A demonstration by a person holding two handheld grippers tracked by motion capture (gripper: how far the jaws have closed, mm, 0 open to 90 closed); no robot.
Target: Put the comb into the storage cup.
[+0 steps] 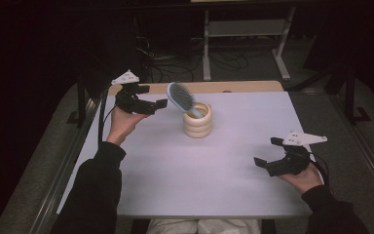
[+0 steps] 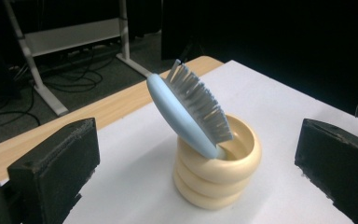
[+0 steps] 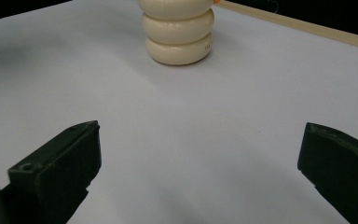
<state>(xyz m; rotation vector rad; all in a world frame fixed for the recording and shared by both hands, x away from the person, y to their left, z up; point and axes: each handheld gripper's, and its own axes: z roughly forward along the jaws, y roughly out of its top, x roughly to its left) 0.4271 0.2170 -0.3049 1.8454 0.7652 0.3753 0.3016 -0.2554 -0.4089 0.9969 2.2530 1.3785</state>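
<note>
Standing handle-down in the ribbed cream holder (image 1: 197, 120), the blue hairbrush (image 1: 180, 97) leaned toward the left gripper (image 1: 152, 101), bristles facing away from it. The holder sat on the white table (image 1: 185, 180) near its far edge. The left gripper was spread wide with nothing between its jaws, just beside the brush head. The right gripper (image 1: 265, 152) was likewise wide open and empty, well apart at the near right. Judged from this, the brush was seated and both grippers were clear of it; little appeared left.

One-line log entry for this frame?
hairbrush: handle down in ringed cup, leaning | left gripper: open, beside brush | right gripper: open, apart
</note>
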